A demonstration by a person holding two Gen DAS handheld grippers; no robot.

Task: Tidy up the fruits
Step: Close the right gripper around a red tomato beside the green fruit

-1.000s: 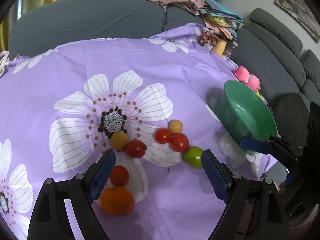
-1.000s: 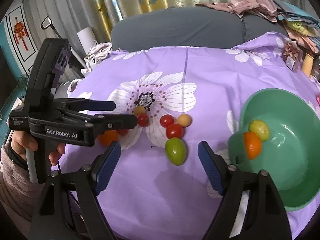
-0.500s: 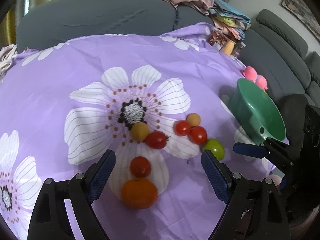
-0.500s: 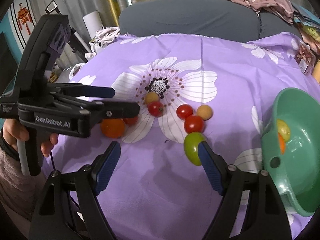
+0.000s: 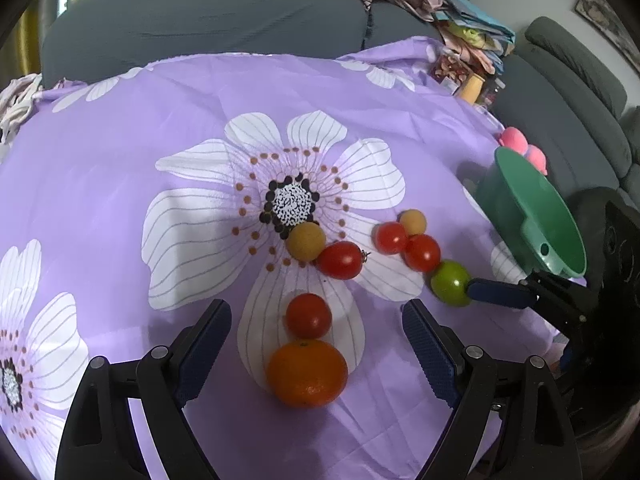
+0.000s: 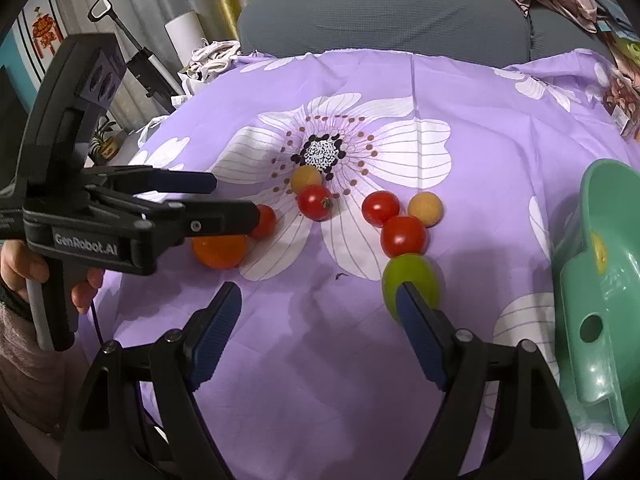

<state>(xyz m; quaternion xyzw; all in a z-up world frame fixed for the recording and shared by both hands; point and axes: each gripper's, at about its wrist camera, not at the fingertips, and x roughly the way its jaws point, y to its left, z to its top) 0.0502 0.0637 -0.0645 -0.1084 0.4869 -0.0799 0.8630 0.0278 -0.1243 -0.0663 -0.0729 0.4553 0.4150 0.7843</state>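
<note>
Purple flowered cloth (image 5: 120, 168) covers the table, and most of the fruit lies loose on it near the near edge: an orange (image 5: 307, 373), four red tomatoes (image 5: 308, 316), two small yellow fruits (image 5: 305, 241) and a green tomato (image 6: 410, 276). The green plastic bowl (image 6: 600, 320) at the right edge holds only a fruit or two, so sorting looks barely begun. The left gripper (image 5: 316, 340) hangs spread and empty over the orange; the right gripper (image 6: 320, 320), also spread and empty, has one finger beside the green tomato.
</note>
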